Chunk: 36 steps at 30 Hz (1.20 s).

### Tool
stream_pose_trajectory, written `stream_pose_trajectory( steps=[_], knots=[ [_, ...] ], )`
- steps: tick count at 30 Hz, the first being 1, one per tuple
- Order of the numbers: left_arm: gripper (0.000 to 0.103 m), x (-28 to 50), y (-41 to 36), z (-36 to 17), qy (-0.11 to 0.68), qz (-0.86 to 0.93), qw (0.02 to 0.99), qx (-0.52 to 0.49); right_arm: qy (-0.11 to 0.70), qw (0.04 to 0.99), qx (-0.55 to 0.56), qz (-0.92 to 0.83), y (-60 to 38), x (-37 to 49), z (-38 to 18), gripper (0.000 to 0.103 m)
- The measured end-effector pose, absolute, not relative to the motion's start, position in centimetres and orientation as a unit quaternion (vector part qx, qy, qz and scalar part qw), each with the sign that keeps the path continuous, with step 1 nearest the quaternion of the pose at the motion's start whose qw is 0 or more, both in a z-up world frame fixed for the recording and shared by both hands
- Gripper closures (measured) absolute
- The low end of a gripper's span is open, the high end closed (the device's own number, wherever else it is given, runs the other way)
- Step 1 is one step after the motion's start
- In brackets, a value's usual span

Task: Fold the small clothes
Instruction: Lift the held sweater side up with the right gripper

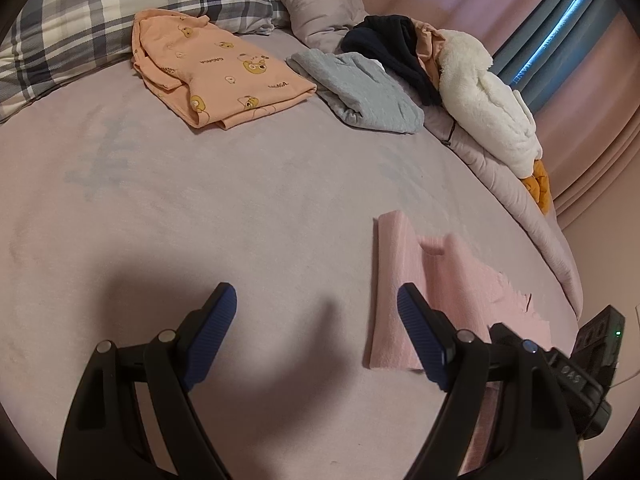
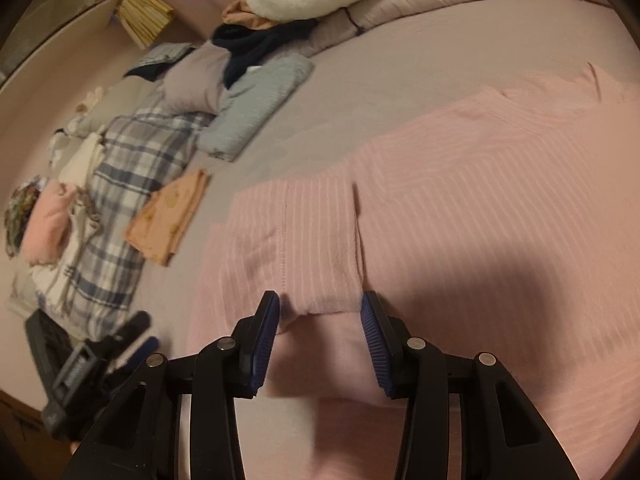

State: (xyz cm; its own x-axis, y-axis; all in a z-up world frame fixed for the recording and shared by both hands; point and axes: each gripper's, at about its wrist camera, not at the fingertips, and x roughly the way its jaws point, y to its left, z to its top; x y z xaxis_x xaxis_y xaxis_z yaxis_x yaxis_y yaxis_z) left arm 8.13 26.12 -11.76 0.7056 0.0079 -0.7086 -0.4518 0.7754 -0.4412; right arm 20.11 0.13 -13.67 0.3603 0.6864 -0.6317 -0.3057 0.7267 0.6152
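Note:
A pink ribbed garment [image 2: 480,200] lies flat on the mauve bed sheet [image 1: 200,208]. One sleeve [image 2: 316,240] is folded in over its body. My right gripper [image 2: 320,300] hovers just above the sleeve's cuff, jaws partly apart, and its pads touch no cloth. In the left wrist view the same garment [image 1: 460,280] lies to the right of my left gripper [image 1: 316,296], which stands wide open over bare sheet with nothing between its fingers. Its right finger overlaps the garment's left edge in the picture. The left gripper [image 2: 140,336] also shows low at the left of the right wrist view.
A folded orange bear-print top [image 1: 224,76] and a folded grey garment [image 1: 360,92] lie farther back. A heap of dark and white fleece clothes [image 1: 480,100] rests on a rolled quilt at the bed's right edge. A plaid pillow [image 1: 80,20] sits at the back left.

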Motion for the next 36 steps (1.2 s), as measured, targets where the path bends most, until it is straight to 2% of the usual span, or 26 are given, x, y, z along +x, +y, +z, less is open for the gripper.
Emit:
stream_pose_trajectory(
  steps=[11, 24, 25, 26, 27, 28, 29, 36],
  knots=[
    [0.021, 8.1, 26.0, -11.8, 0.361, 0.130, 0.871, -0.307, 0.490, 0.772, 0.221, 0.339, 1.3, 17.9, -13.7, 0.058],
    [0.021, 8.2, 25.8, -11.8, 0.364, 0.127, 0.872, -0.303, 0.469, 0.813, 0.193, 0.287, 4.4, 21.0, -13.3, 0.058],
    [0.021, 8.2, 25.7, -11.8, 0.363, 0.126, 0.872, -0.302, 0.464, 0.819, 0.186, 0.283, 4.6, 21.1, -13.2, 0.060],
    [0.021, 8.2, 25.8, -11.8, 0.363, 0.125, 0.873, -0.302, 0.455, 0.828, 0.171, 0.278, 4.9, 21.1, -12.9, 0.070],
    [0.021, 8.2, 25.7, -11.8, 0.363, 0.124, 0.873, -0.302, 0.447, 0.839, 0.154, 0.270, 5.2, 21.1, -12.6, 0.083],
    [0.021, 8.2, 25.7, -11.8, 0.363, 0.123, 0.873, -0.302, 0.440, 0.845, 0.144, 0.268, 5.4, 21.1, -12.3, 0.092],
    [0.021, 8.3, 25.7, -11.8, 0.363, 0.123, 0.873, -0.302, 0.431, 0.851, 0.137, 0.268, 5.5, 21.0, -11.8, 0.095],
    [0.021, 8.6, 24.7, -11.3, 0.359, 0.102, 0.878, -0.302, 0.338, 0.889, 0.117, 0.287, 3.8, 19.5, -4.6, 0.096]
  ],
)
